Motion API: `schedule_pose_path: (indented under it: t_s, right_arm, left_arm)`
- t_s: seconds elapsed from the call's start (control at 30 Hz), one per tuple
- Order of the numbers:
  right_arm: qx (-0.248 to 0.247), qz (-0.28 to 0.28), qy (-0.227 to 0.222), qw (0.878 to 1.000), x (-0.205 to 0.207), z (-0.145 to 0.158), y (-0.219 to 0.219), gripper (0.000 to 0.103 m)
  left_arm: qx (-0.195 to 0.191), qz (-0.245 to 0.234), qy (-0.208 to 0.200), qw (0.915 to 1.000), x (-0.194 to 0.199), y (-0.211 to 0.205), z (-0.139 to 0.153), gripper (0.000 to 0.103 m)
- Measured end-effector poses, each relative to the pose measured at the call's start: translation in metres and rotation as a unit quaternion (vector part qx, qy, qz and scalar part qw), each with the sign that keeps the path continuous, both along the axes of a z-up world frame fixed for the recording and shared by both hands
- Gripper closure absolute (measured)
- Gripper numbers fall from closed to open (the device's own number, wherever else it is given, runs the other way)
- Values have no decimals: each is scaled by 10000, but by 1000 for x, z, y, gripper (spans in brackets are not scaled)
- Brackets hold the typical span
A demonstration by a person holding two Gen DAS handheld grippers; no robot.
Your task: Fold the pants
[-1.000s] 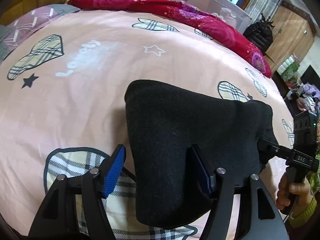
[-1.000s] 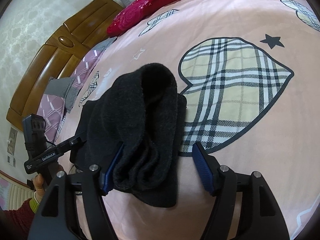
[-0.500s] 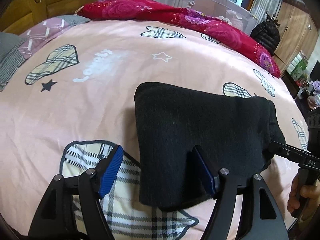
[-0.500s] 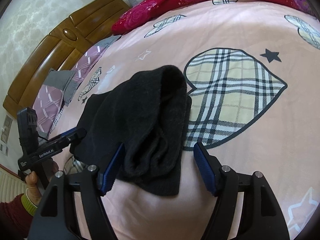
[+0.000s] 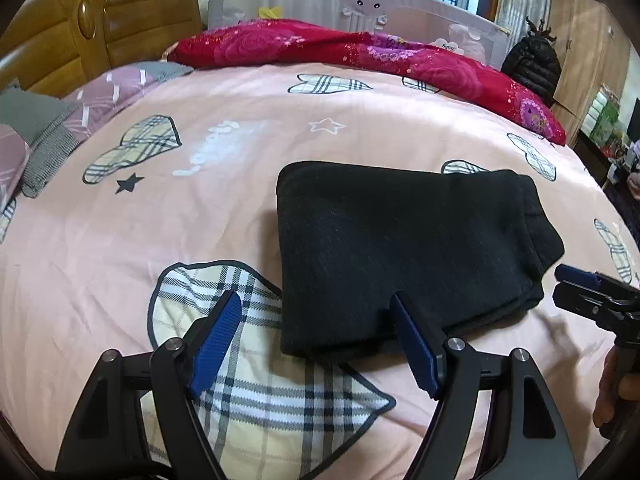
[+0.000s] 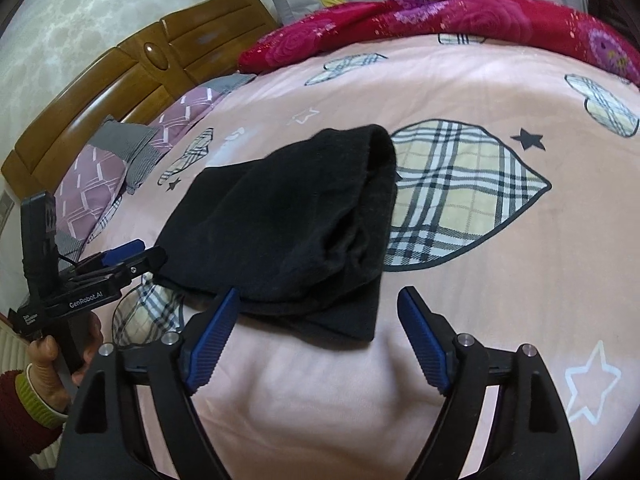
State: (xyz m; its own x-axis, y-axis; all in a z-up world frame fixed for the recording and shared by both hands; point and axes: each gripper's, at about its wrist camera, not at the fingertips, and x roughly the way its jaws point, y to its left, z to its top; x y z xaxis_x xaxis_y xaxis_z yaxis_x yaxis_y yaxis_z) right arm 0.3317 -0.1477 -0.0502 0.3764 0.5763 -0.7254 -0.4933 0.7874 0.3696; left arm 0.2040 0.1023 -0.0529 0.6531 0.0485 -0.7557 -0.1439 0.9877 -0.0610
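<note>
The black pants [image 5: 400, 248] lie folded into a thick rectangle on the pink bed sheet [image 5: 120, 248]. My left gripper [image 5: 314, 302] hovers over their near left corner. Its jaws are opening and the blue pads [image 5: 216, 336] touch nothing. In the right wrist view the pants [image 6: 300, 216] show their layered open end. My right gripper [image 6: 318, 294] stands just short of that near edge, jaws opening, nothing pressed between them. Each gripper shows in the other's view: the right gripper [image 5: 560, 284] at the pants' right end, the left gripper [image 6: 152, 250] at their left end.
A red floral quilt [image 5: 360, 48] lies along the far side of the bed. A wooden headboard [image 5: 100, 28] and pillows [image 5: 40, 128] are at the left. A black jacket [image 5: 532, 64] and a wardrobe stand at the far right. Hands [image 6: 44, 356] hold the gripper handles.
Both grippers have drawn back and up from the pants and their jaws have widened. The pants lie still on the sheet, farther from the fingers.
</note>
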Motion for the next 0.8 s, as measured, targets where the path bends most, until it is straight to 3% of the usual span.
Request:
schedule_pose_path:
  t_s: [0.27,0.6,0.8]
  right_arm:
    - [-562,188,-607,9964,-29,7,18,15]
    - [-742,199,-920,9928,-49,7,25,14]
    - [-753,250,-1007,9917,-61,5,29,13]
  left_arm:
    - [258,-26,-119,9996,-20,-15,0,23]
    - [583,24,-355,9977,-40,-25,0,22]
    - [579,-10,-372,9976,-44,-27,-3,22]
